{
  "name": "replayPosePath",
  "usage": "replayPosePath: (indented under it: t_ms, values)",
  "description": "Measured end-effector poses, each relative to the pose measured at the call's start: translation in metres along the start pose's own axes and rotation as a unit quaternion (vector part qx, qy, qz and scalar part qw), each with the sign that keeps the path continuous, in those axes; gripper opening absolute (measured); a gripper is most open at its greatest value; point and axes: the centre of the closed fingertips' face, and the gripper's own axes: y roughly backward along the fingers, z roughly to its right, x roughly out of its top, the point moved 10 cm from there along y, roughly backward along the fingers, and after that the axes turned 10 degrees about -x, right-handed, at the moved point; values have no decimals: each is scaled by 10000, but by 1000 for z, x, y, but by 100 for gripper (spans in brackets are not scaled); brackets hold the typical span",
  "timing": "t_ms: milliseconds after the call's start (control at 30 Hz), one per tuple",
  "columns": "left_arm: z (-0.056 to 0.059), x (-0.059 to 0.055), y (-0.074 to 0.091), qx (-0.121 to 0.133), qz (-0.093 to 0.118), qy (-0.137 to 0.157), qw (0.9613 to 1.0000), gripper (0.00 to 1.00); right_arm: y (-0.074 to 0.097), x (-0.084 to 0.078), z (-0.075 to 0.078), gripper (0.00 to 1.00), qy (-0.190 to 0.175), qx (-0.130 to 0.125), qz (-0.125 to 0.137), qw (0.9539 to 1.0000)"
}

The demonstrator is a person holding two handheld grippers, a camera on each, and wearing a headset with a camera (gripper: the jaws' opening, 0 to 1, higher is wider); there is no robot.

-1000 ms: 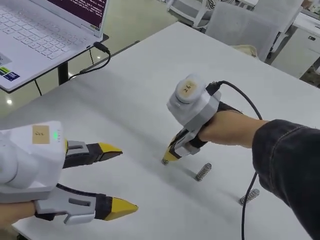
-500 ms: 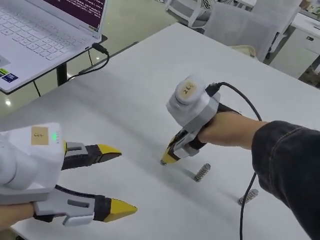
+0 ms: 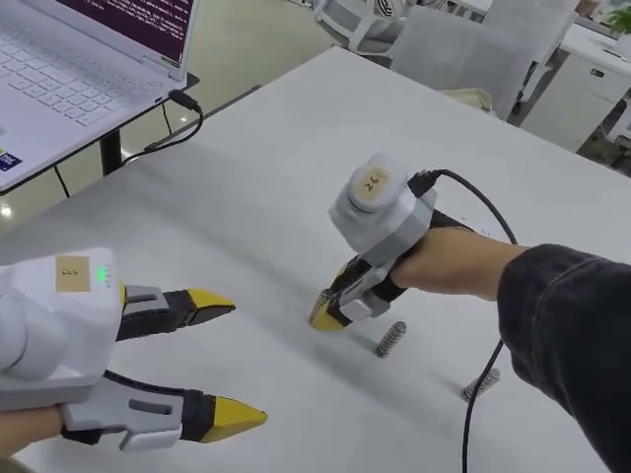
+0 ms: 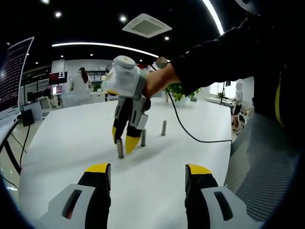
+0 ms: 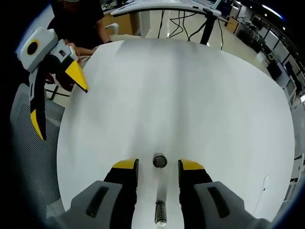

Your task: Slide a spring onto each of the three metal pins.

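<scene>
Three springs stand upright in a row on the white table (image 3: 256, 197). In the left gripper view they are the near spring (image 4: 120, 149), the middle spring (image 4: 143, 138) and the far spring (image 4: 163, 128). My right gripper (image 3: 326, 317) points down at the near spring, its yellow tips slightly apart just above it. From the right gripper view that spring's top (image 5: 159, 160) sits between the open jaws of my right gripper (image 5: 158, 165), with a gap on each side. Two springs (image 3: 389, 338) (image 3: 480, 384) stand to its right. My left gripper (image 3: 227, 360) hovers open and holds nothing.
A laptop (image 3: 69, 69) sits on a stand at the far left, with its cable (image 3: 182, 113) by the table edge. The right gripper's black cable (image 3: 483, 404) trails past the springs. Chairs (image 3: 463, 49) stand beyond the far edge.
The head camera has shifted a little. My right gripper stays over the near spring with hardly any movement. My left gripper holds its place.
</scene>
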Motion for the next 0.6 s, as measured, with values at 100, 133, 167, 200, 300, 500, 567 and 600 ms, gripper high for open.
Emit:
replayPosePath:
  t_ms: [100,133,167,200,300,500,567,600]
  values:
    - [0,1,0,0,-2,-8,10000,59,2,-1,0,39,-59,-44,87,9999]
    - [0,1,0,-1,-2,-7,10000,59,2,-1,0,40,-79,-45,106,9999]
    - [0,2,0,-2,4,-4,10000,59,2,-1,0,41,-100,-50,134,9998]
    - [0,2,0,0,3,-9,10000,59,3,-1,-1,43,-104,-62,152,9998]
    - [0,3,0,0,-5,-5,10000,59,3,-2,-2,48,-156,-93,235,9996]
    - [0,4,0,1,-12,-2,10000,59,4,-6,-3,58,-267,-172,416,9986]
    - [1,5,0,2,-8,-2,10000,59,5,-7,-3,62,-332,-188,501,9980]
    - [1,5,0,4,-7,-2,10000,59,6,-7,-2,64,-349,-196,547,9977]
